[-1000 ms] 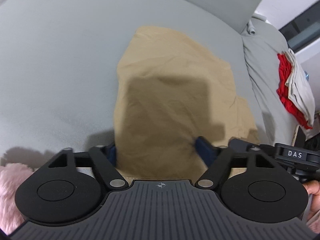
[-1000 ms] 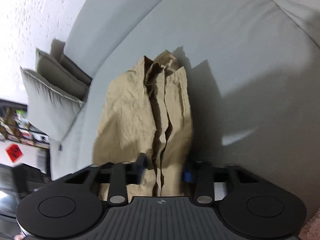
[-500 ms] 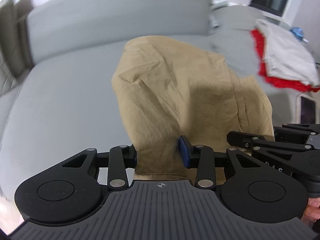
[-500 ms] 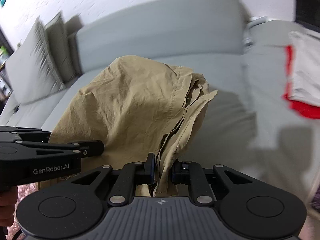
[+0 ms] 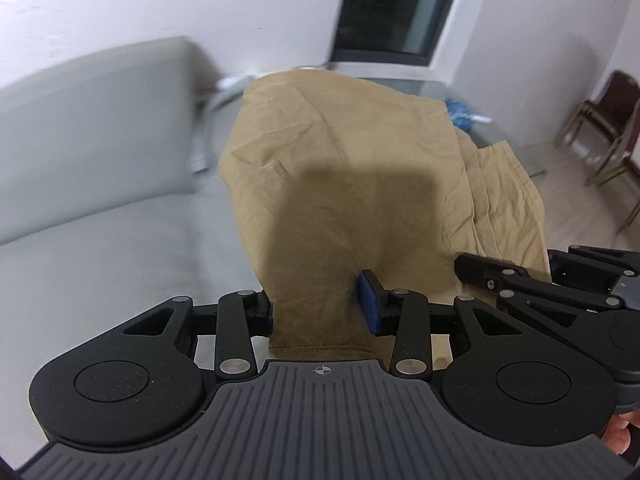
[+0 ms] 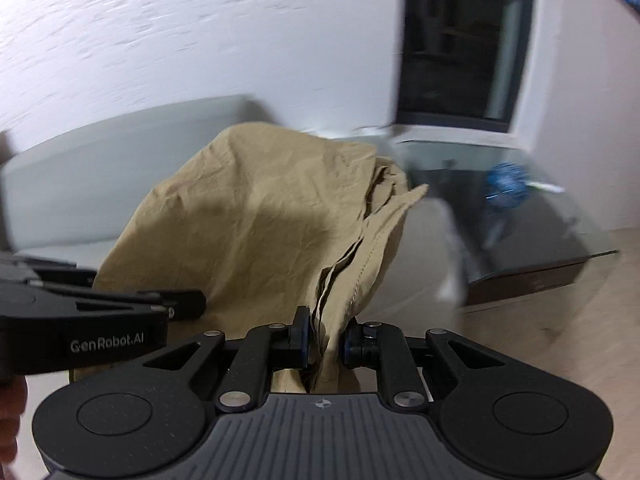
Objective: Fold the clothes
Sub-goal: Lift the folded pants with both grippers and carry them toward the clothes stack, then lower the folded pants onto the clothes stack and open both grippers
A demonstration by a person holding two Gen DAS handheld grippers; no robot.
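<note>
Left gripper [image 5: 320, 304] and right gripper [image 6: 325, 345] fingers both clamp tan cloth [image 5: 352, 184], sofa [image 5: 92, 152] at 9 o'clock.

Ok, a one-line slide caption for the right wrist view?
Right gripper clamps the bunched edge of a tan garment above a grey sofa, left gripper alongside.

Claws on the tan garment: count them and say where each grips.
2. The left claw pinches a wide fold of the tan garment; the right claw clamps its bunched, seamed edge. None seems hidden.
</note>
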